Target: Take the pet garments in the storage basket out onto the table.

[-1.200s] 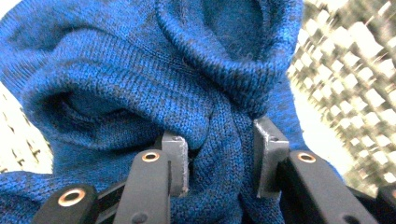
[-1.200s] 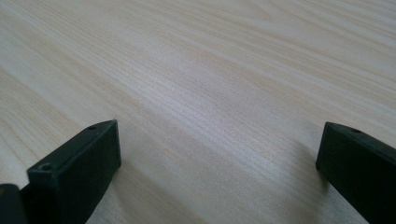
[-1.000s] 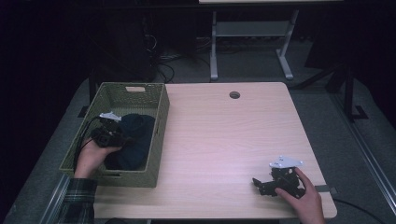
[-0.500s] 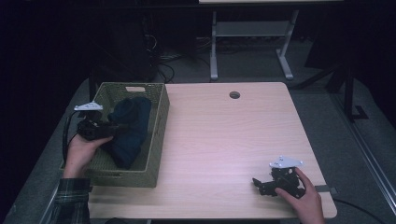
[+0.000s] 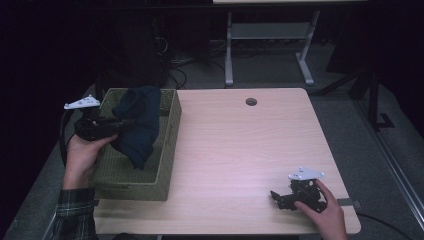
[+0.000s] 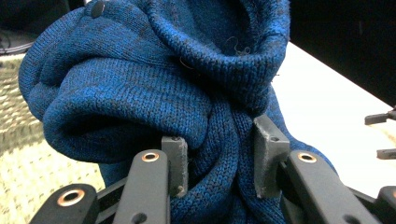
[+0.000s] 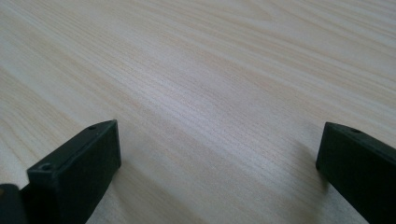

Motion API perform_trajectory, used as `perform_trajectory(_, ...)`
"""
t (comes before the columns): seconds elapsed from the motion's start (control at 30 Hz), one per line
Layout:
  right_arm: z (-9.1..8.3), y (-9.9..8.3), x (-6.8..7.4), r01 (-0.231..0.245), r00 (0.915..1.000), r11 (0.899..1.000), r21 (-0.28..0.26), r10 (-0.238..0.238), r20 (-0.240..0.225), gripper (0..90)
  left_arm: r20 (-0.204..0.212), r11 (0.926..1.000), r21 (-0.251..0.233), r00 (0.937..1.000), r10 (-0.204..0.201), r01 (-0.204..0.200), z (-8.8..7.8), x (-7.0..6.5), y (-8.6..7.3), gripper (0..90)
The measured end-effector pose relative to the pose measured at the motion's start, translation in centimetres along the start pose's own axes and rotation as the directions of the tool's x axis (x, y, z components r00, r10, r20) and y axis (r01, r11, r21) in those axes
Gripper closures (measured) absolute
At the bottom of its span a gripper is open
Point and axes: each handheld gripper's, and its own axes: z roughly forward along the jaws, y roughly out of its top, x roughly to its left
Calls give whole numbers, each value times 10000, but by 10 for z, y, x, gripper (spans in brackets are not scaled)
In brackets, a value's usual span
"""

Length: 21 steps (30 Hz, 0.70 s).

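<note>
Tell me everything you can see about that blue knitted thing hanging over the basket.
The blue knitted garment looks like soft ribbed wool, deep blue flecked darker, bunched in thick folds with a rolled edge. The left gripper pinches a gathered fold between its grey pads, holding it up so it drapes into the woven green basket. Its lower end hangs inside the basket; whether it touches the bottom I cannot tell.

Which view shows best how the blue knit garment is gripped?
The left gripper view: the left gripper pinches a bunched fold of the blue knit garment. The high view shows it small and dark, hanging above the basket.
</note>
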Motion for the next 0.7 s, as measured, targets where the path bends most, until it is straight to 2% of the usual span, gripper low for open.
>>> perform_trajectory(0.27, 0, 0, 0, -1, 10000, 10000, 0, 1, 2, 0, 377, 9976, -387, 9976, 580, -565, 1, -18, 20, 630)
perform_trajectory(0.7, 0, 0, 0, 2, 10000, 10000, -3, -2, 1, 0, 910, 9917, -593, 9887, 1194, -1143, 19, -44, 47, 630)
